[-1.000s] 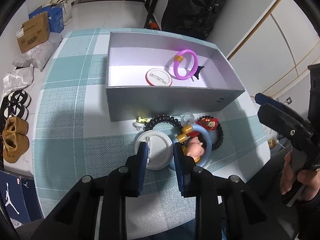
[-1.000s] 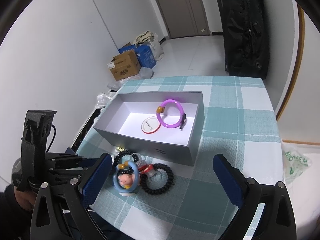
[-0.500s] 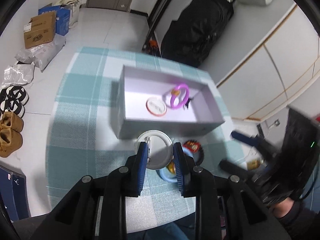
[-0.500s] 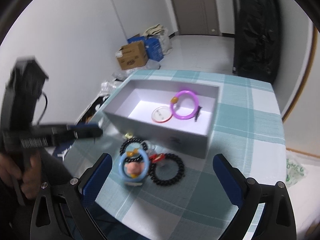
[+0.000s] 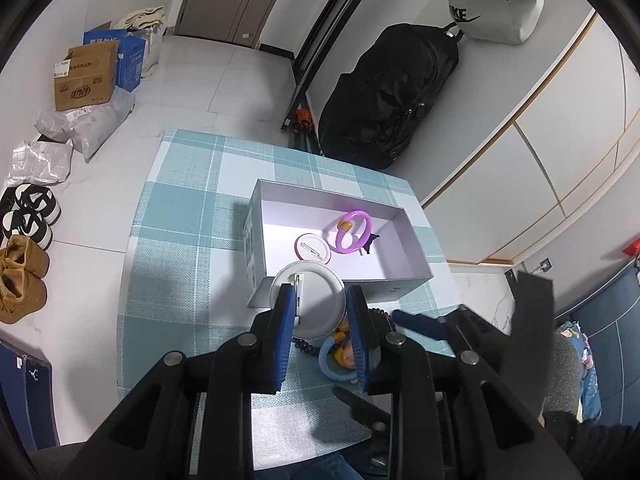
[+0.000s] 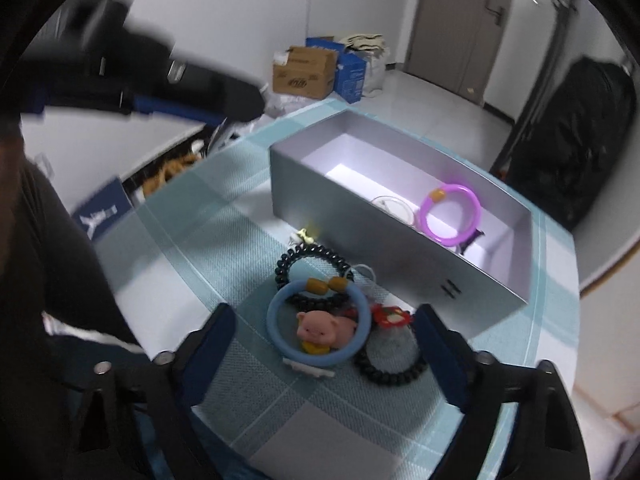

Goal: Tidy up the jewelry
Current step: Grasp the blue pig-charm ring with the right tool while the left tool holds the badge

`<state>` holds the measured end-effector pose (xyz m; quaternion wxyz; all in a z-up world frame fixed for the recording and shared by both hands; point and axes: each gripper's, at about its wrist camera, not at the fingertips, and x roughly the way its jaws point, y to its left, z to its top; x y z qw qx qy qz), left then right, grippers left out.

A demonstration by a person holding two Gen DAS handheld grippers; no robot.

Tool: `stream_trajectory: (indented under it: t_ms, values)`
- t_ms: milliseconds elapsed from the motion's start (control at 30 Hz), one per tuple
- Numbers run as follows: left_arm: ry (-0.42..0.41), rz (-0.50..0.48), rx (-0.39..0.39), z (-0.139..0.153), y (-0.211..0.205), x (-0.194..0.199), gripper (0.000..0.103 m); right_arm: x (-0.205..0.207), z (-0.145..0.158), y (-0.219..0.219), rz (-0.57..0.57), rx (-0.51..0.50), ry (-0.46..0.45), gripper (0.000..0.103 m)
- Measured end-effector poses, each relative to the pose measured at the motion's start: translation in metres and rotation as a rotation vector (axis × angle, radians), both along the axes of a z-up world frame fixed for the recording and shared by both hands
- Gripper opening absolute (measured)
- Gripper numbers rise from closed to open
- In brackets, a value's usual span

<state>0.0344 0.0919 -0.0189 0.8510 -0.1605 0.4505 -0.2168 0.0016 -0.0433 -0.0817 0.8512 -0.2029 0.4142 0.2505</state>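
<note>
My left gripper (image 5: 320,304) is shut on a white round pin badge (image 5: 310,300) and holds it high above the table, over the near wall of the grey box (image 5: 256,240). The box holds a purple bracelet (image 5: 354,232), a red-rimmed badge (image 5: 313,248) and a small black piece (image 5: 370,242). My right gripper (image 6: 324,328) is open, low over the loose pile: a blue bracelet (image 6: 318,320) with a pink pig charm (image 6: 324,330), two black bead bracelets (image 6: 308,264) and a red charm (image 6: 390,316). The box (image 6: 360,216) lies just beyond.
The table has a teal checked cloth (image 5: 180,248). A small yellow-white trinket (image 6: 304,235) lies by the box wall. A black bag (image 5: 392,104), cardboard boxes (image 5: 86,78) and shoes (image 5: 24,264) are on the floor around the table.
My left gripper has lifted the white badge off the table and risen high, towards the box. My right gripper has come down and forward over the pile of bracelets.
</note>
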Motion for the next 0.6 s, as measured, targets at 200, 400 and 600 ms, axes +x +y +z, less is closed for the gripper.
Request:
stream_trajectory:
  t_ms: [200, 400, 600]
  values:
    - [0.01, 0.002, -0.013, -0.001, 0.006, 0.0, 0.021, -0.003, -0.012, 0.017, 0.021, -0.114, -0.07, 0.078]
    - [0.01, 0.009, -0.024, 0.0, 0.009, 0.0, 0.021, -0.006, -0.016, 0.025, 0.055, -0.195, -0.133, 0.065]
    - [0.008, 0.011, -0.026, 0.001, 0.01, 0.0, 0.021, -0.002, -0.009, 0.018, 0.032, -0.168, -0.133, 0.043]
